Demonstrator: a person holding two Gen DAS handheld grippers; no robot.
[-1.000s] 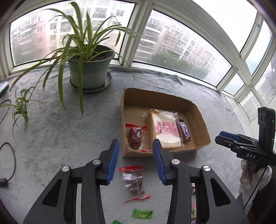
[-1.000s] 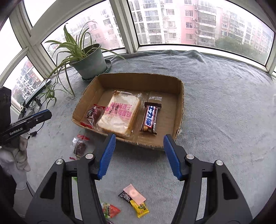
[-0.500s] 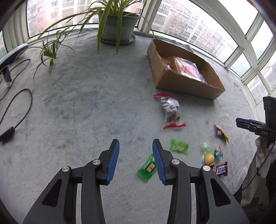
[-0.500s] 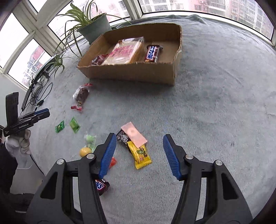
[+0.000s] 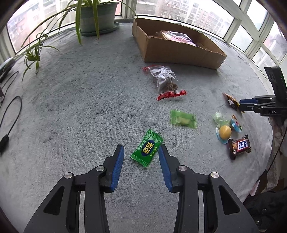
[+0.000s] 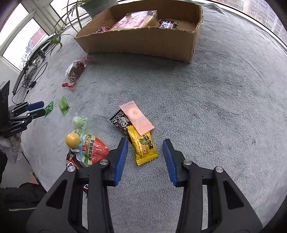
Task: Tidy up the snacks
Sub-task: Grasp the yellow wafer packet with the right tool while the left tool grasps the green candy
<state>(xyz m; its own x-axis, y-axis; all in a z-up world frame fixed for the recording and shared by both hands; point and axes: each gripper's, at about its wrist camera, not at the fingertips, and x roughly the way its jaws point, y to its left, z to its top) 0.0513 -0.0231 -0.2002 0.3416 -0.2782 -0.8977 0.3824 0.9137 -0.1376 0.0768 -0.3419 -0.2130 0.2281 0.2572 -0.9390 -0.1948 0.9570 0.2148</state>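
Left wrist: green candy (image 5: 147, 150) between hand-held gripper (image 5: 141, 154) tips.

Potted spider plant (image 5: 97, 17) w/ saucer by window, black cable (image 5: 10, 123) on grey blanket (image 5: 80, 107).

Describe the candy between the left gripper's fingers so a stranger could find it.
Start at the cardboard box on the grey blanket and come toward the left gripper. The candy lies flat between its open fingers, the only green wrapper with a dark blue oval and yellow lettering.

left claw (image 5: 141, 155) (open), green candy (image 5: 146, 150) between
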